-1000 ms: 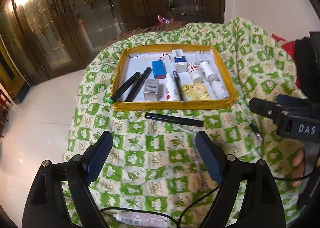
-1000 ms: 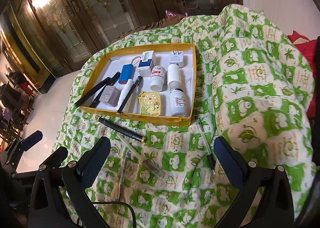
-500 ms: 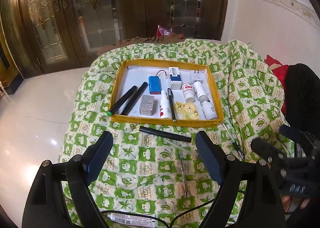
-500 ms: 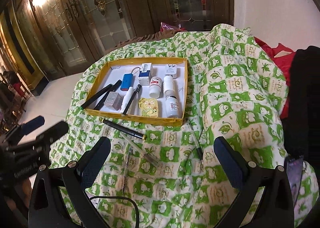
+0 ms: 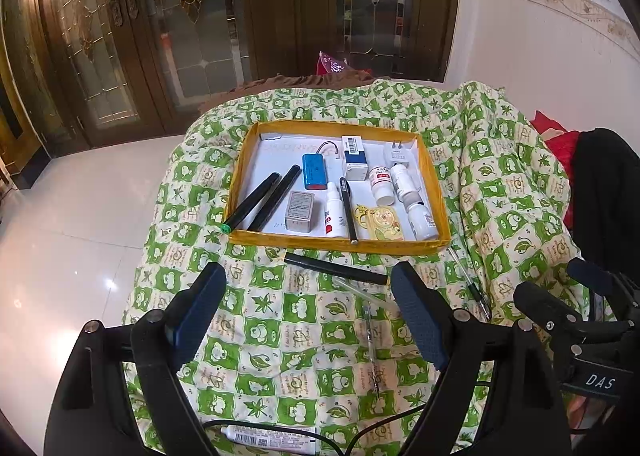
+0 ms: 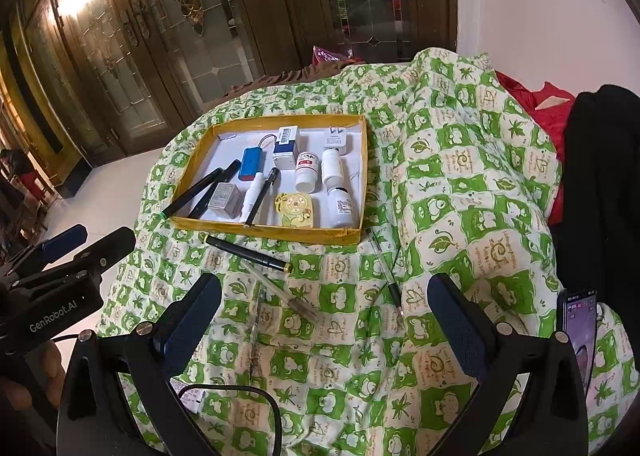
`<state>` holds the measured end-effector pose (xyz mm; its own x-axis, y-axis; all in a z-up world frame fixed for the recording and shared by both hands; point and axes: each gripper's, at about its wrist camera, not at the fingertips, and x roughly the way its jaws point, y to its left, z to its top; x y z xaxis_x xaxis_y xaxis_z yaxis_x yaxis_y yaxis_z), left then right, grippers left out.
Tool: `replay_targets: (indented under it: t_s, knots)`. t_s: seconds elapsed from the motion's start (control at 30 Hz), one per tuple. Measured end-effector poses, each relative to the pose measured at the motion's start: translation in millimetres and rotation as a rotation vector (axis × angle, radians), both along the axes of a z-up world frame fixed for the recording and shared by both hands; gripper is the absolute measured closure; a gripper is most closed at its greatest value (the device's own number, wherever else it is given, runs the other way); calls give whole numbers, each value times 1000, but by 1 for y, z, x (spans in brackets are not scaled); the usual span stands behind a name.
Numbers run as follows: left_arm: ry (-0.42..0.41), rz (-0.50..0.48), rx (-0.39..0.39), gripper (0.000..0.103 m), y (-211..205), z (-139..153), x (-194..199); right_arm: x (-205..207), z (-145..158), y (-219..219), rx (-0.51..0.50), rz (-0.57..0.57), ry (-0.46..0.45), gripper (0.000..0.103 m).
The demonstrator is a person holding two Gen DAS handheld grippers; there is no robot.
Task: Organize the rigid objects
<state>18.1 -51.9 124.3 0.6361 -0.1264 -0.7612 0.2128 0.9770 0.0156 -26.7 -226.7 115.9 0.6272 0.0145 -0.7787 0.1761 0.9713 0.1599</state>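
Observation:
A yellow-rimmed tray (image 5: 336, 246) (image 6: 264, 232) lies on a green patterned blanket (image 5: 280, 320). It holds black markers (image 5: 260, 199), a blue battery pack (image 5: 314, 171), white bottles (image 5: 400, 179), a small box and a yellow card. A black pen (image 5: 336, 268) (image 6: 248, 252) lies just in front of the tray. Clear pens (image 5: 370, 336) (image 6: 280, 292) lie nearer, another (image 6: 386, 272) at the tray's right corner. My left gripper (image 5: 308, 316) is open and empty above the blanket. My right gripper (image 6: 324, 320) is open and empty, held back from the pens.
A white tube (image 5: 272, 436) lies at the blanket's near edge under a black cable. A phone (image 6: 580, 320) lies at the right. Black and red cloth (image 6: 592, 159) is piled at the right. White tiled floor (image 5: 80, 223) and wooden glass doors are left and behind.
Both grippers have pulled back and up from the tray, which now looks smaller and farther. Both stay open and empty. Objects have not moved.

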Motion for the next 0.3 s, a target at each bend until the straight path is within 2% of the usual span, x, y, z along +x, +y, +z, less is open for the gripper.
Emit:
replay_targets:
  t_s: [0.17,0.3]
  knots:
    - [-9,-4,-26,18,0,-1,-2,-1,-3,2,2,2,2,2]
    - [9,3,-12,18,1,-10,0,0,-10,5,1,4,17,2]
